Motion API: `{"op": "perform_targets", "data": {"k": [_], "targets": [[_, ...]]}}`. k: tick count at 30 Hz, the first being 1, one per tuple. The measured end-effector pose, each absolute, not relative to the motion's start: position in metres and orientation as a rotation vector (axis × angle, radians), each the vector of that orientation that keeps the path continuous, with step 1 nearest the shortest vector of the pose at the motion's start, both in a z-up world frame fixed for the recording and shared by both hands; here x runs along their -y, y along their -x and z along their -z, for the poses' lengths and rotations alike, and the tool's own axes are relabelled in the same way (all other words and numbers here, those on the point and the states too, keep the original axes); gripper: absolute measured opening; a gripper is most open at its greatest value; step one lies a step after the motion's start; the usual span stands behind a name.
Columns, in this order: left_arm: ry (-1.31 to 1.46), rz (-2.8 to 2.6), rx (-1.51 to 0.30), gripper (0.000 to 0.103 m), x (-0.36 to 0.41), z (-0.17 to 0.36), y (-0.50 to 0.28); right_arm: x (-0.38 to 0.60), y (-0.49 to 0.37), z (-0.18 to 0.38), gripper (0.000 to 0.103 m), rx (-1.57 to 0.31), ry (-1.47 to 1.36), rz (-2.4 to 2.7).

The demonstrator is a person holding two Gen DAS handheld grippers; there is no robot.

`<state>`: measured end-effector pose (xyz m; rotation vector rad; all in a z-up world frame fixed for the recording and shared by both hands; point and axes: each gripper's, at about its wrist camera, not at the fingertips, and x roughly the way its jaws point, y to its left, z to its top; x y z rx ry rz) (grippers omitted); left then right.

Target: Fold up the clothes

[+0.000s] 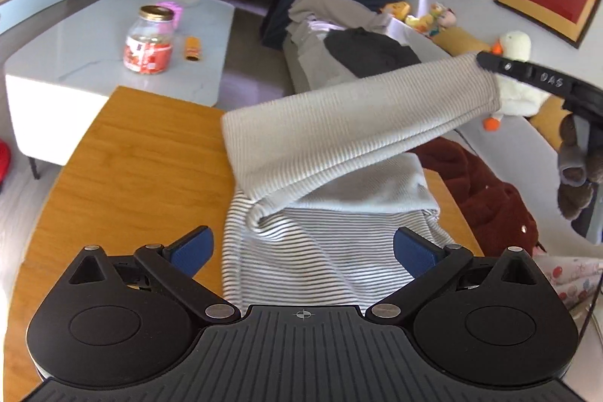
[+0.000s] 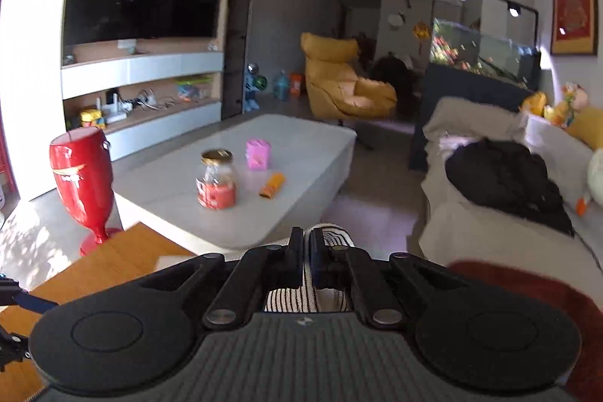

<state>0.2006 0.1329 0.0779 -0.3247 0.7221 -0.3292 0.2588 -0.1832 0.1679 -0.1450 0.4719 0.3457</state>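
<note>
A grey ribbed garment with a black-and-white striped lining (image 1: 312, 251) lies on the wooden table (image 1: 143, 153). My right gripper (image 1: 486, 61) is shut on the end of its grey sleeve (image 1: 358, 123) and holds it lifted up to the right. In the right wrist view the right gripper (image 2: 307, 240) is closed on striped cloth (image 2: 331, 236). My left gripper (image 1: 301, 247) is open, with blue pads on both sides of the striped part, just above it and holding nothing.
A white coffee table (image 1: 94, 36) with a jar (image 1: 149, 40) and an orange tube (image 1: 193, 48) stands beyond. A sofa (image 1: 320, 63) with a black garment (image 1: 369, 51) and plush toys is at the right. A dark red garment (image 1: 490, 191) lies beside the table. A red vase (image 2: 81, 179) stands on the floor.
</note>
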Motion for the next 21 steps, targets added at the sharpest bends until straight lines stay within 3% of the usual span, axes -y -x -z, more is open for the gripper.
{"op": "perform_targets", "data": {"k": [8,10,12,15,17,21], "targets": [[0.174,0.423,-0.698,0.103,-0.065,-0.065,-0.256,0.214,-0.293,-0.087,0.004,-0.675,0.108,-0.197],[0.132,0.403,-0.693,0.103,-0.053,-0.057,-0.268,0.216,-0.294,-0.087,0.011,-0.669,0.045,-0.225],[0.104,0.374,-0.715,0.103,-0.047,-0.048,-0.277,0.214,-0.296,-0.088,0.034,-0.655,-0.025,-0.282],[0.097,0.362,-0.745,0.103,-0.045,-0.038,-0.281,0.204,-0.302,-0.083,0.054,-0.649,-0.119,-0.368],[0.086,0.365,-0.747,0.103,-0.047,-0.037,-0.283,0.201,-0.307,-0.067,0.061,-0.682,-0.204,-0.388],[0.083,0.368,-0.756,0.103,-0.05,-0.035,-0.283,0.202,-0.306,-0.021,0.063,-0.748,-0.314,-0.352]]}}
